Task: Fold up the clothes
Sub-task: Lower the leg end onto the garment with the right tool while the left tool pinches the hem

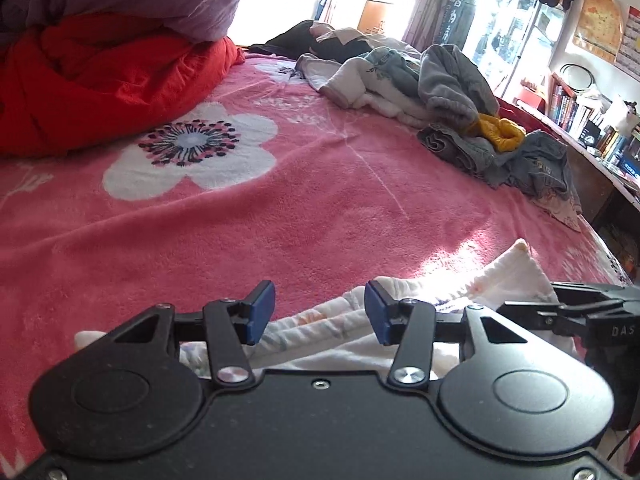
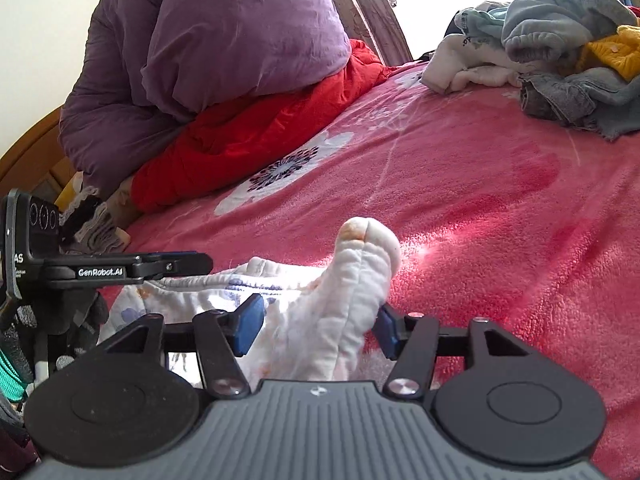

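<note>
Blue-padded jaws of the left gripper (image 1: 319, 312) are seen spread wide at the lower centre, nothing held, above the white printed garment (image 1: 320, 326) lying on the pink floral blanket (image 1: 280, 208). The right gripper (image 2: 318, 326) is likewise parted, a bunched fold of the garment (image 2: 348, 300) standing between the pads; whether the pads touch it cannot be told. "GenRobot.AI" is read on the left gripper at the left edge of the right view. A clothes pile (image 1: 460, 92) is noted upper right; red quilt (image 1: 100, 80) upper left.
</note>
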